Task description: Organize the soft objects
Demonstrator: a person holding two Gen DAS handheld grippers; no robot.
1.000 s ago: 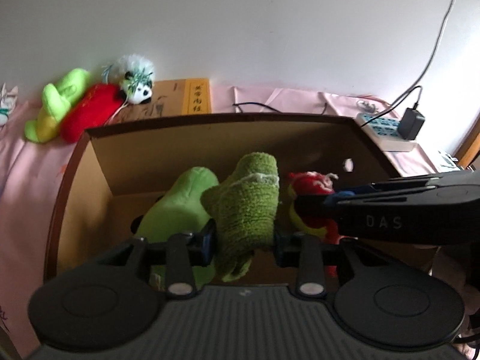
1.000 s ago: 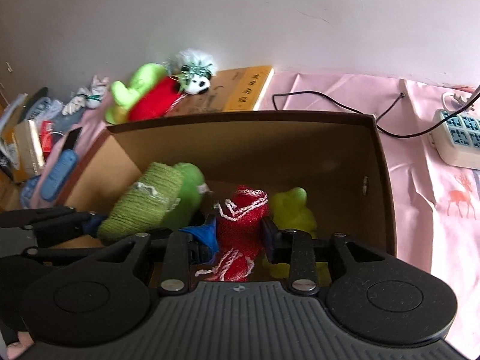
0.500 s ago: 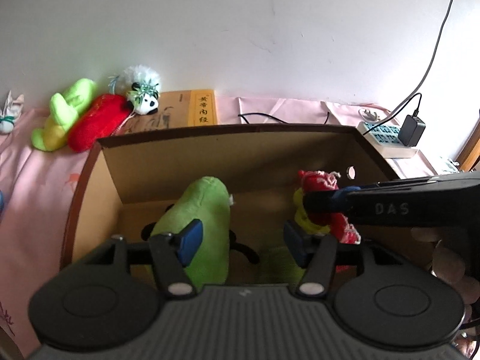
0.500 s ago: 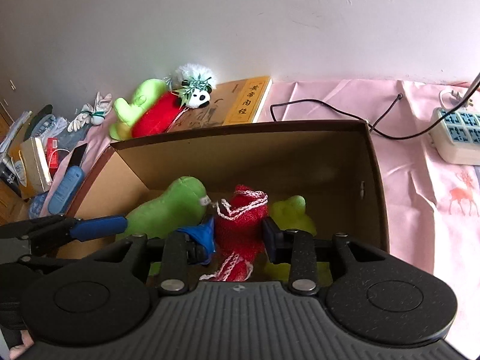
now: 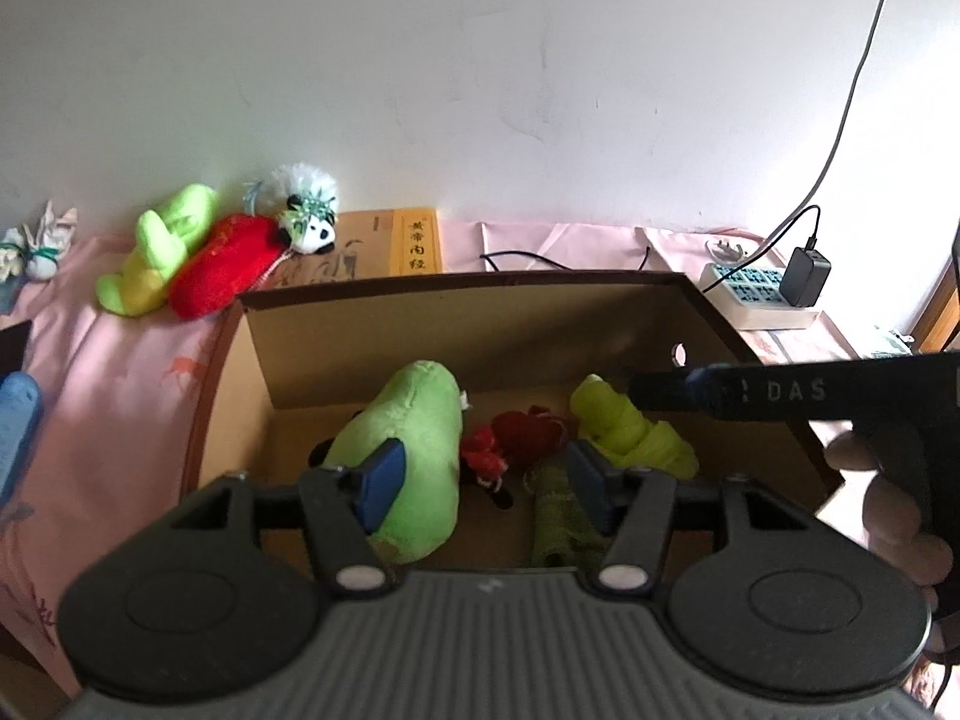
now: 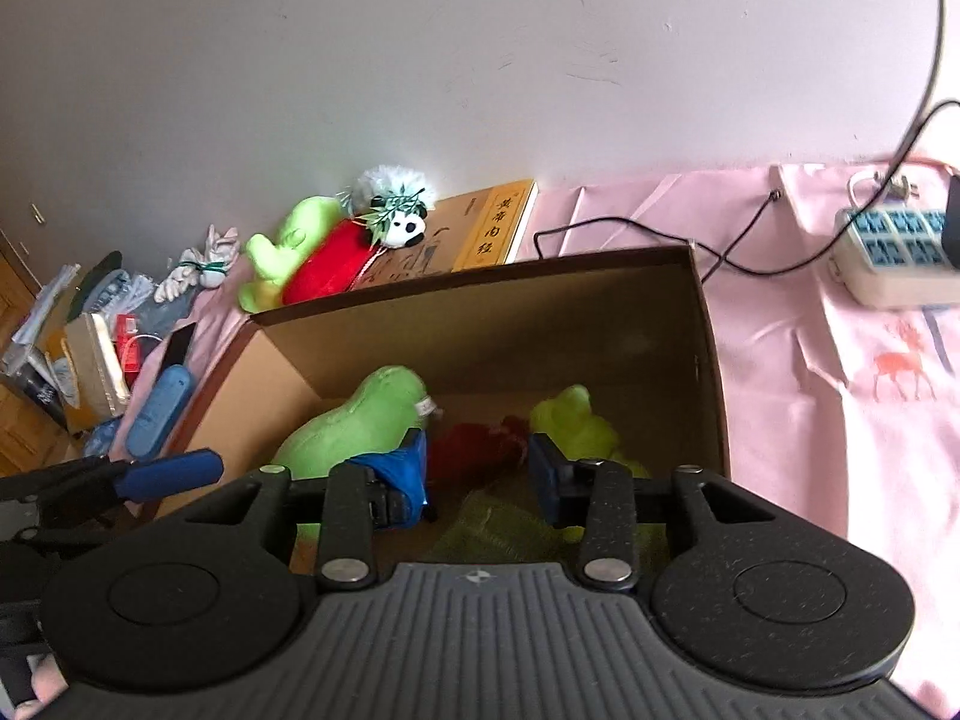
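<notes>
A brown cardboard box (image 5: pixel 468 294) (image 6: pixel 708 360) holds a big green plush (image 5: pixel 414 444) (image 6: pixel 354 426), a red knitted toy (image 5: pixel 522 438) (image 6: pixel 474 450), a yellow-green plush (image 5: pixel 624 432) (image 6: pixel 570 420) and a dark green knitted piece (image 5: pixel 558 522) (image 6: pixel 498 534). My left gripper (image 5: pixel 486 486) is open and empty above the box's near side. My right gripper (image 6: pixel 480 471) is open and empty above the red toy. Outside, behind the box, lie a lime plush (image 5: pixel 156 252) (image 6: pixel 282 252), a red plush (image 5: pixel 228 264) (image 6: pixel 324 270) and a small panda (image 5: pixel 309 222) (image 6: pixel 402 222).
A yellow book (image 5: pixel 396 246) (image 6: pixel 474 228) lies behind the box on the pink cloth (image 6: pixel 840 396). A power strip (image 5: pixel 756 294) (image 6: pixel 894 258) with cables sits at the right. A blue case (image 6: pixel 159 408) and clutter lie at the left.
My left gripper opened and dropped the dark green knitted piece into the box. My right gripper opened and let the red toy fall into the box. Both grippers rose and drew back.
</notes>
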